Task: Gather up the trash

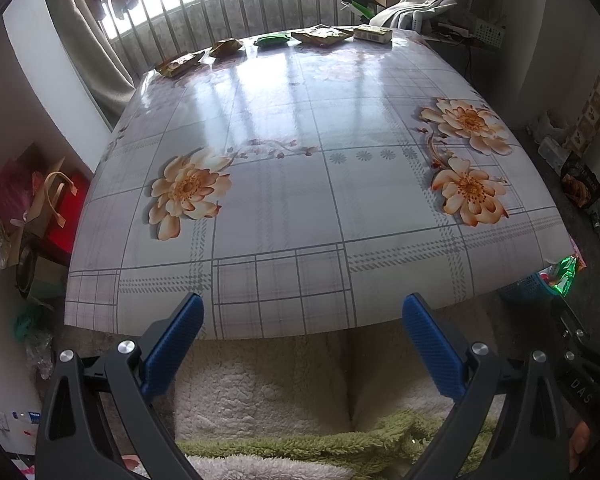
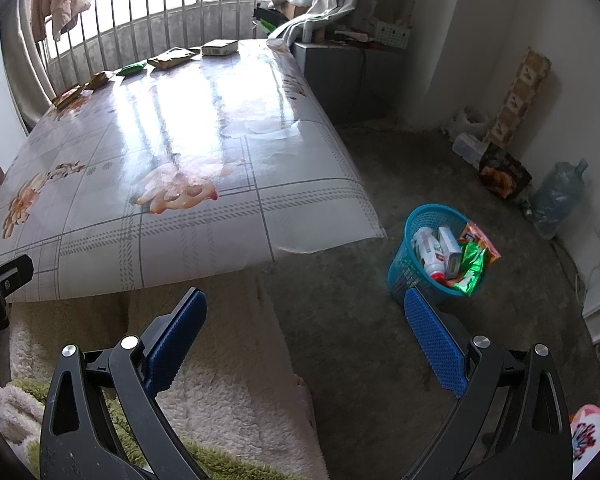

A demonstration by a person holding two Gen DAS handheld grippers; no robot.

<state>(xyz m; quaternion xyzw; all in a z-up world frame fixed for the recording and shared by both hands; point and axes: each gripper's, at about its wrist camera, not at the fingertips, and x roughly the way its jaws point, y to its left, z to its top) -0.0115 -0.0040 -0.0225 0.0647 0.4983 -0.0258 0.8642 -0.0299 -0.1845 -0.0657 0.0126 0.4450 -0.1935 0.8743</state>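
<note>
Both idling between pickups — left gripper and right gripper spread, empty. Next: reaching the far-edge wrappers, then dropping into blue basket.

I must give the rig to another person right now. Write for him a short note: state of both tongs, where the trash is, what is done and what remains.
Left tongs: open, holding nothing, at the near table edge.
Right tongs: open, holding nothing, off the table's right corner, above the floor.
Trash left: five packets in a row along the far edge of the table, among them a green packet and a pale box.
Done: the blue basket on the floor, right of the table, already holds several wrappers and boxes.
Left to do: carry the five far pieces to the basket.
</note>
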